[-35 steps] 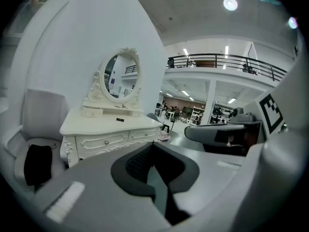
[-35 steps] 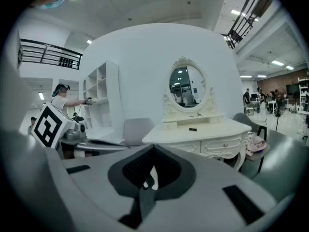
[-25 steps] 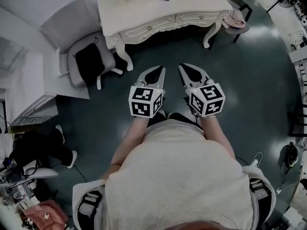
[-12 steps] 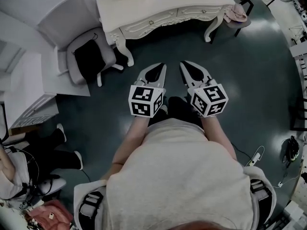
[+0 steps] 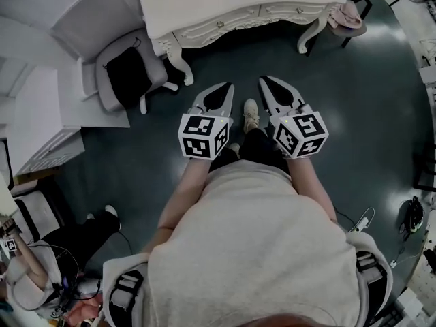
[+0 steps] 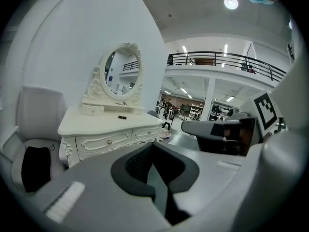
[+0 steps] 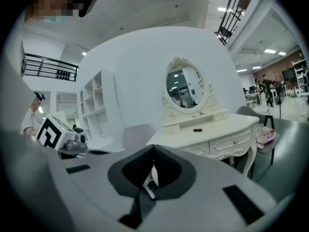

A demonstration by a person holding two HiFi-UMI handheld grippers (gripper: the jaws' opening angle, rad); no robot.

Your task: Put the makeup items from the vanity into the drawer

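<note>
Facing the cream carved worktop (image 5: pixel 204 9), part your closed, empty left tongs (image 5: pixel 228 86) and right tongs (image 5: pixel 264 81) before reaching the small black makeup item (image 6: pixel 122 117) near its back edge.

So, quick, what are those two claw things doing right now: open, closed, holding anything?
Left gripper: jaws closed, nothing held.
Right gripper: jaws closed, nothing held.

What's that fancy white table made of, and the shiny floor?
The vanity looks like cream-painted wood, satin finish: carved scrolls on the drawer fronts and curved legs suggest it. The floor seems glossy coated concrete or resin; lights reflect in it. Neither is certain.
</note>
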